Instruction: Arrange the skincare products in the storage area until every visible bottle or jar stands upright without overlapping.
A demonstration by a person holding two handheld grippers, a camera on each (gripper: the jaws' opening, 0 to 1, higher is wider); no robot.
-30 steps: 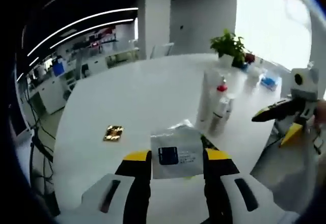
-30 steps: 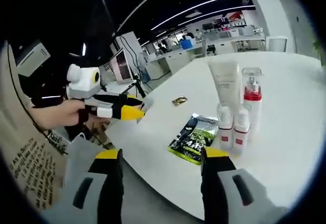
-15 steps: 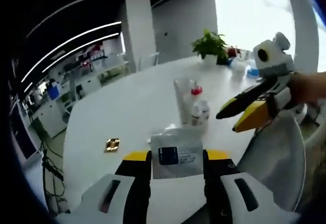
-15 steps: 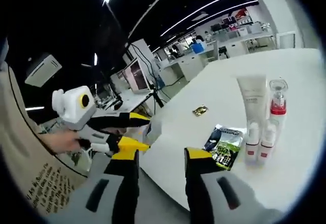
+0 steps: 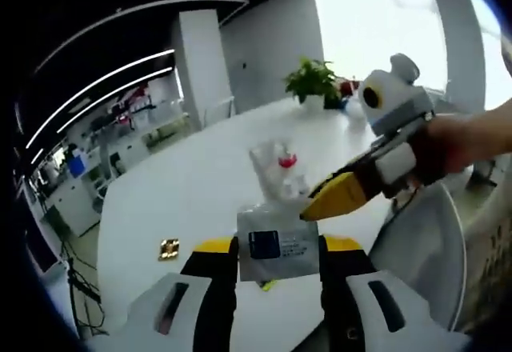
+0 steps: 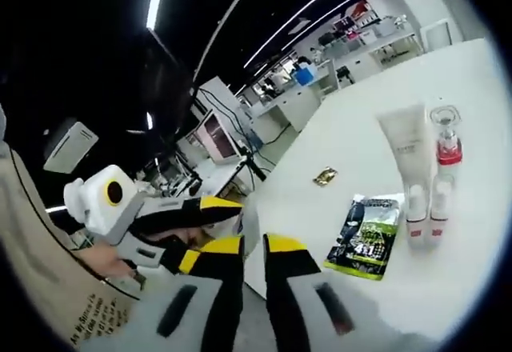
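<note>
- Tabletop [image 5: 200, 200], white and rounded, runs across my left gripper view; a small gold packet [image 5: 169, 248] lies on it at about 8 o'clock from the middle of the view.
- My left claw [image 5: 278, 246] is clenched on a pale sachet [image 5: 278, 242] with a dark square label, pinched between the yellow-tipped jaws at 6 o'clock.
- Beyond the sachet, at about 12 o'clock from it, I see the skincare bottles [image 5: 278, 172] standing close together, blurred, one with a red collar.
- The right claw [image 5: 324, 202] comes in from 3 o'clock, held by a hand [image 5: 460, 144], its yellow tip just beside the sachet's upper right corner.
- A potted plant [image 5: 314, 82] sits at the far edge of the tabletop.
- In my right gripper view, the left claw [image 6: 228, 224] shows at 9 o'clock, off the tabletop's near edge.
- My right claw [image 6: 254, 244] has its jaws nearly together with nothing between them.
- A green and black pouch [image 6: 369, 232] lies flat at 3 o'clock, the gold packet at about 11 o'clock from it.
- Just right of the pouch a white tube [image 6: 405, 148], a red-collared pump bottle [image 6: 446, 156] and two small white bottles [image 6: 426, 212] stand upright, touching or nearly so.
</note>
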